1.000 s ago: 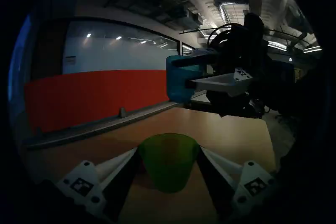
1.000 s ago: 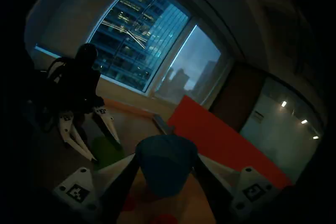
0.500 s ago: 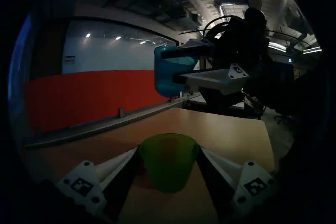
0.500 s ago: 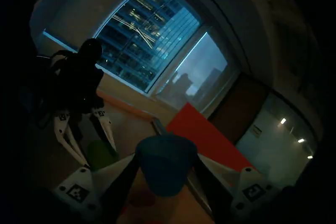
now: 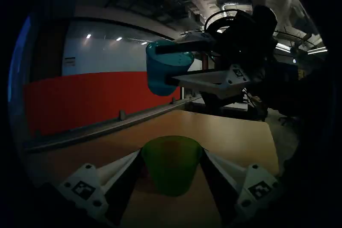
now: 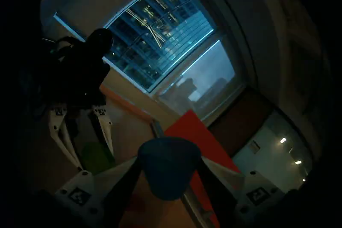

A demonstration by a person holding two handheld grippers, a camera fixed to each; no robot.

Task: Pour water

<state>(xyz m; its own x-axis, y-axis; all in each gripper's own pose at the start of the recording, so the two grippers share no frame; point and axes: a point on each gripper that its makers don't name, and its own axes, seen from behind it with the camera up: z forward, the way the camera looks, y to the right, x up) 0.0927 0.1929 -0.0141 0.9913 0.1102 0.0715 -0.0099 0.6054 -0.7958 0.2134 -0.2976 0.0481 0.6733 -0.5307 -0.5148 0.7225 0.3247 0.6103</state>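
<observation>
Left tool (image 5: 171, 156) clamps a green plastic cup (image 5: 171, 176) on the surface (image 5: 231, 134); right tool (image 6: 169, 161) grips a tilted blue plastic cup (image 6: 169, 179) aloft.

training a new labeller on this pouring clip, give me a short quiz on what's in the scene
1. True or false: the left gripper is shut on the green cup.
2. Which is held in the air above the table? A. green cup B. blue cup
3. What colour is the wall panel beyond the table?
Key: 1 true; 2 B; 3 red.
</observation>
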